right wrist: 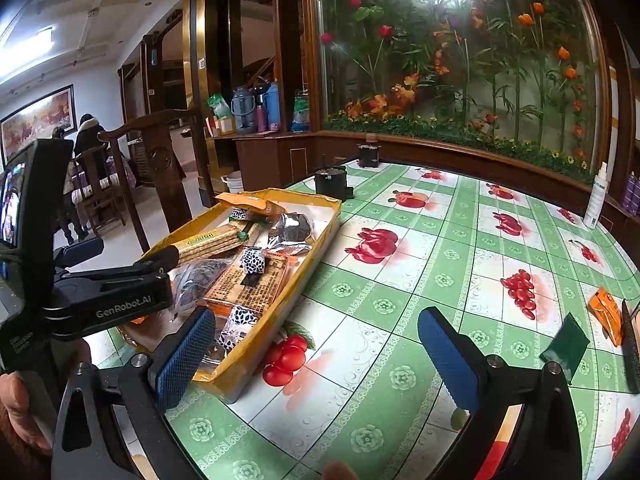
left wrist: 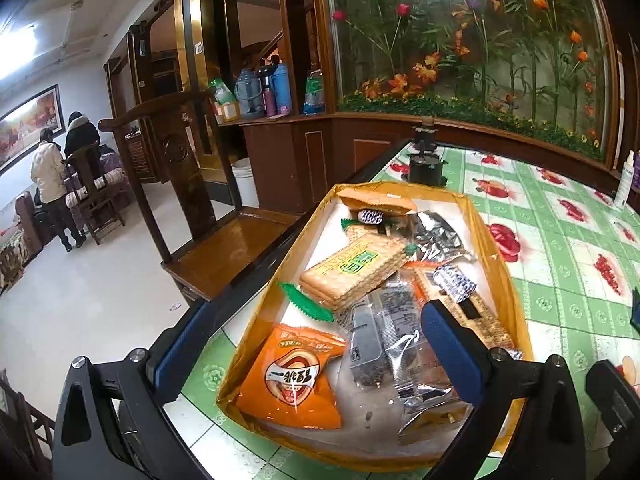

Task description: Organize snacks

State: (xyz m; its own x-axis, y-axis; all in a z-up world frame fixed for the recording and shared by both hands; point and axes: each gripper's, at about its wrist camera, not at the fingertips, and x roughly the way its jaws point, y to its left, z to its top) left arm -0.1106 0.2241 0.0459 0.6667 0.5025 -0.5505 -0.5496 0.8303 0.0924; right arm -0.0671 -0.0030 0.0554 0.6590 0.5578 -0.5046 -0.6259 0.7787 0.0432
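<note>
Left tool (left wrist: 308, 344) is spread wide over the yellow tray (left wrist: 486, 236), nothing gripped; right tool (right wrist: 316, 354) likewise wide, over bare surface (right wrist: 460, 232). Snacks are piled in the tray: orange packet (left wrist: 292, 376), cracker pack (left wrist: 352, 270) (green label unreadable), silver wrappers partly buried. "GenRobot.AI" is read on the left tool body. An orange packet (right wrist: 608, 312) at the right edge is cut off.

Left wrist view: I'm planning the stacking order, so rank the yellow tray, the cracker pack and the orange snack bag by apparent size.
1. Yellow tray, clearly largest.
2/3. Cracker pack and orange snack bag: similar; the bag lies nearer the camera, so unranked.
</note>
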